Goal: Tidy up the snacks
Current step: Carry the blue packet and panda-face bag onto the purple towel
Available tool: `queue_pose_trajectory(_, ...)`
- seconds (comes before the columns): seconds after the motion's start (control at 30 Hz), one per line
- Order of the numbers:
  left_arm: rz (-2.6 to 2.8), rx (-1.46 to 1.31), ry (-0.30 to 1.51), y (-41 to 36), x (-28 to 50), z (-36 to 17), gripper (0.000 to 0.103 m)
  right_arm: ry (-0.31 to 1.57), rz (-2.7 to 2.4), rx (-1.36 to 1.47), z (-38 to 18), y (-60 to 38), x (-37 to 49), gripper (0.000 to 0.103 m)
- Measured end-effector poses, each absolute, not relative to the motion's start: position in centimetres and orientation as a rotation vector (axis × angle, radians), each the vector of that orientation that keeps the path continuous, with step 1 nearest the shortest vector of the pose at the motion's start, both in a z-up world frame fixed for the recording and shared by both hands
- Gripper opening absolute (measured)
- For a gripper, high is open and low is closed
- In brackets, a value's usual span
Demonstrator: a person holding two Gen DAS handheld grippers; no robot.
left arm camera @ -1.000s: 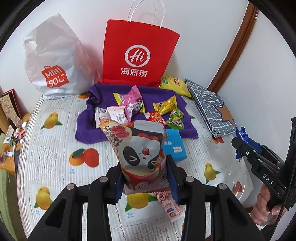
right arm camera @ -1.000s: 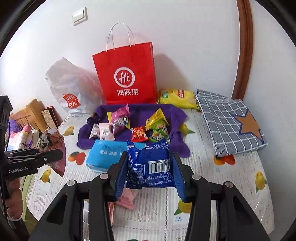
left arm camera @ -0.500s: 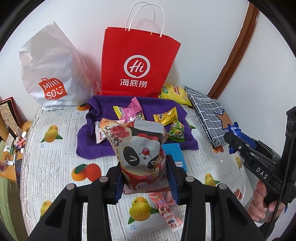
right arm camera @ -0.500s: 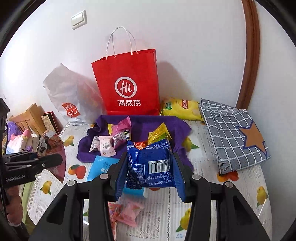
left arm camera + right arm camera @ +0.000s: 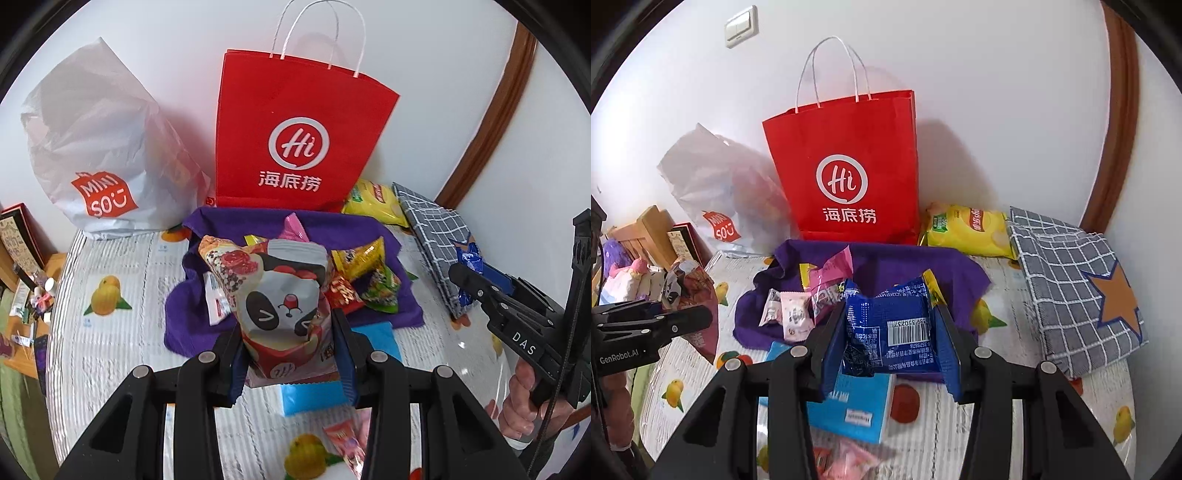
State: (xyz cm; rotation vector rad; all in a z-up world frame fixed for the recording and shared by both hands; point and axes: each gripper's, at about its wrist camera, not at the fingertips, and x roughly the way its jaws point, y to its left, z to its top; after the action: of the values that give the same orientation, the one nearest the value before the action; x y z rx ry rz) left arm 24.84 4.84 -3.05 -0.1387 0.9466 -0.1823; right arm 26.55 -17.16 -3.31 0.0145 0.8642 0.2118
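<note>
Between the blue pads of the left gripper (image 5: 291, 354) a panda snack bag (image 5: 280, 306) stands upright, clamped at its lower end. Just past it lies a purple cloth (image 5: 207, 229) spread on the fruit-print table cover (image 5: 110, 266), with small snacks on it: a yellow packet (image 5: 360, 260), a green one (image 5: 382, 291) and a red one (image 5: 341, 293). A flat blue box (image 5: 376, 338) lies on the cover at the cloth's near edge, partly under the gripper.

The right gripper (image 5: 892, 332) is closed on a dark blue packet (image 5: 894, 328), barcode side facing the camera, held above that same blue box (image 5: 849, 406) and the near edge of the cloth (image 5: 916, 262). 2 small pale pink packets (image 5: 792, 315) rest on the cloth's left part.

Behind the cloth a red paper bag (image 5: 846, 166) stands upright against the wall, a white plastic bag (image 5: 713, 192) to its left, a yellow chip bag (image 5: 967, 229) to its right. A grey checked fabric bag (image 5: 1071, 288) with an orange star lies furthest right.
</note>
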Motion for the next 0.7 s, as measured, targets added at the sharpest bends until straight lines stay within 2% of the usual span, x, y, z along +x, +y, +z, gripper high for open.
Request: queue_pose_trajectory(0.7, -0.149, -0.146, 0.988, 6.6, 32.2, -6.1, 0.039, 0.897, 0.217, 0.033, -8.6, -15.4, 35.6, 0.045)
